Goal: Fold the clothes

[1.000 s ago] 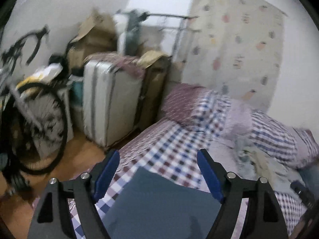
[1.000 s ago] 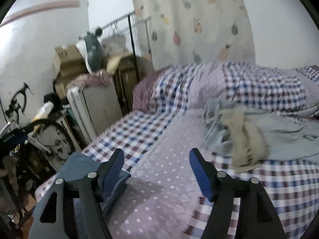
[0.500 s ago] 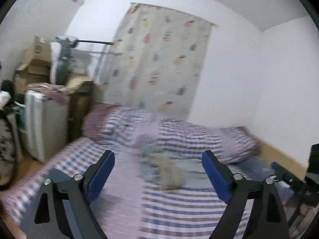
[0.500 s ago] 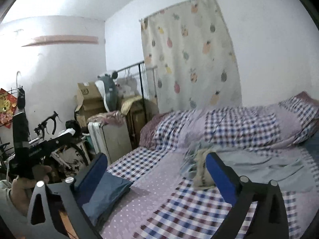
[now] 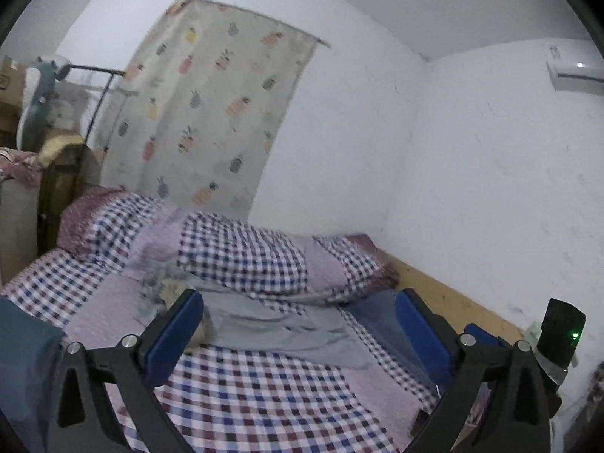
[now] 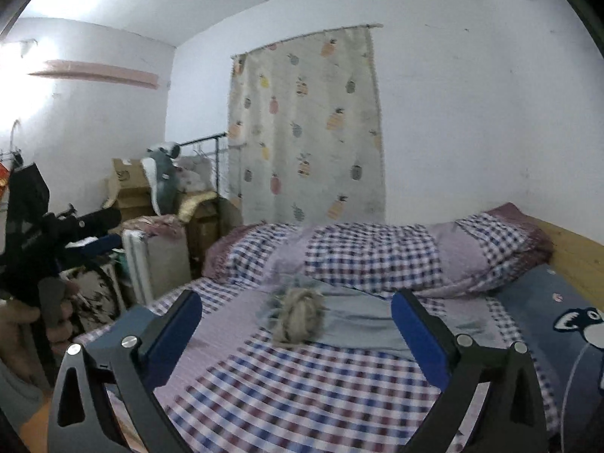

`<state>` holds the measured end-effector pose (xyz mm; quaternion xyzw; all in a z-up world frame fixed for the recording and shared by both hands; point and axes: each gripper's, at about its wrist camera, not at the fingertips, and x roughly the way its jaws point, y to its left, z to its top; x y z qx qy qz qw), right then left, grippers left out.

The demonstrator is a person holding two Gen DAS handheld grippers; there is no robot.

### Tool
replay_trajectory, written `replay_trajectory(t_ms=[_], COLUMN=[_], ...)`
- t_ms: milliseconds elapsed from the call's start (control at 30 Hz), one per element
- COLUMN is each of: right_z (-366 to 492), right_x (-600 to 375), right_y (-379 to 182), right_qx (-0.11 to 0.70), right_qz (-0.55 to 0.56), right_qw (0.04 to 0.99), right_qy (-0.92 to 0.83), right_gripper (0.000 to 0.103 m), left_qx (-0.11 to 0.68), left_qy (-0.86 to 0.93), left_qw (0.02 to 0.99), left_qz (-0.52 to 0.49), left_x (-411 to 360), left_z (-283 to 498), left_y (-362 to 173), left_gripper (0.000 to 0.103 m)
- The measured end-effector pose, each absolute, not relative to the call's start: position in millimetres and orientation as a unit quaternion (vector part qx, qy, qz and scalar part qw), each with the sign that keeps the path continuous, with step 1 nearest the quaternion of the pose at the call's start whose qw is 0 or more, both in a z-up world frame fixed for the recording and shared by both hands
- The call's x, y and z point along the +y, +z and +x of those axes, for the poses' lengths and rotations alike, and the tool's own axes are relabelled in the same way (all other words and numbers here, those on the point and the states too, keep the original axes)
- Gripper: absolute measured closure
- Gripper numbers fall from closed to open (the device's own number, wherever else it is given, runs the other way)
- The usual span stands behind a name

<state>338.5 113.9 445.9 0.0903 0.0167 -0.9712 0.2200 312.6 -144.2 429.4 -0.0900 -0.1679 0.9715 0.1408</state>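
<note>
Both grippers (image 5: 298, 324) (image 6: 296, 324) wide open, holding nothing. Reach for the grey garment (image 6: 358, 319); pinch its edges, avoiding the checked sheet (image 6: 302, 385).

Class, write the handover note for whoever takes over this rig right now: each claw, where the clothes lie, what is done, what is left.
Left claw: open, empty, above the bed.
Right claw: open, empty, facing the same bed.
Folded blue garment: at the bed's near left edge, apparently done.
Grey garment: spread unfolded mid-bed before the pillows, a beige fuzzy piece on its left end.
Left: fold the grey one and the beige piece.
</note>
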Motion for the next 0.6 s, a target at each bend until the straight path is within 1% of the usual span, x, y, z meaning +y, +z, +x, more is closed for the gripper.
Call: replay_trajectory(t_ms=[133, 267, 333, 433, 600], right_z=[315, 270, 243, 198, 134], right_x=[142, 161, 172, 185, 195], right_y=[414, 371, 345, 299, 222], right_qx=[0.017, 0.004, -0.017, -0.045, -0.063], right_qz=[0.108, 0.148, 0.175, 0.216, 0.27], right_qw=[0.2, 0.165, 0.152, 0.126, 0.106], right_qy=[-0.974, -0.975, -0.973, -0.967, -0.955], right_gripper=[0.0, 0.0, 0.0, 0.0, 0.0], left_qx=[-0.165, -0.151, -0.145, -0.131, -0.105], left_qy=[0.968, 0.963, 0.962, 0.959, 0.953], left_qw=[0.144, 0.139, 0.135, 0.119, 0.094], left_qz=[-0.124, -0.173, -0.189, -0.22, -0.267], left_x=[-110, -78, -70, -50, -28], left_z=[283, 233, 212, 178, 124], left_y=[393, 342, 319, 268, 189], left_gripper=[0.0, 0.0, 0.0, 0.0, 0.0])
